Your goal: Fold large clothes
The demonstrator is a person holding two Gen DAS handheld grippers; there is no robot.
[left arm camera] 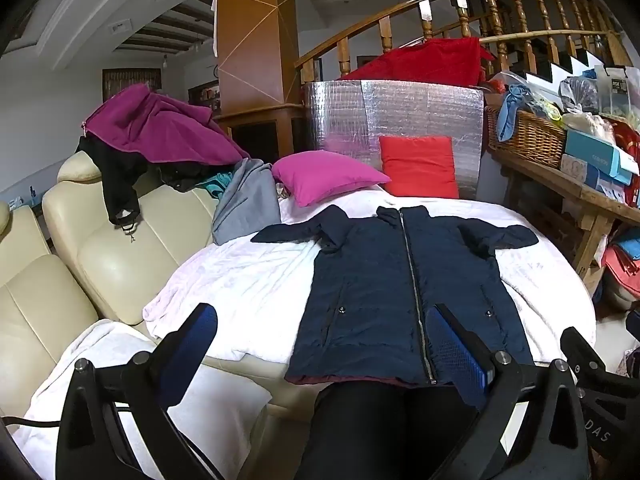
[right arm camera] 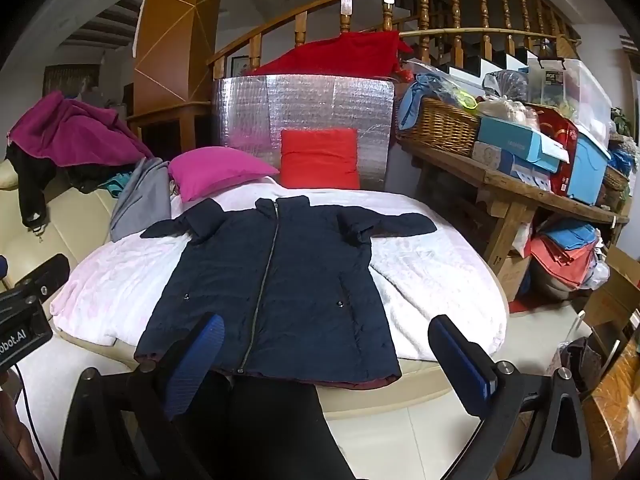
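One navy padded coat (left arm camera: 400,280) lies flat and zipped, centre of both frames, on a white blanket (left arm camera: 240,272).

Both sleeves spread toward the upper left and upper right; the hem hangs at the near edge. The left gripper (left arm camera: 320,344) and right gripper (right arm camera: 324,348) hover with jaws spread wide, empty. The coat looks bulky, soft and probably slippery-shelled, so a sleeve cuff or shoulder seam seems the surest hold.

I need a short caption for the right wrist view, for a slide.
Navy jacket zipped and spread flat on a white blanket, the open right claw above its hem.
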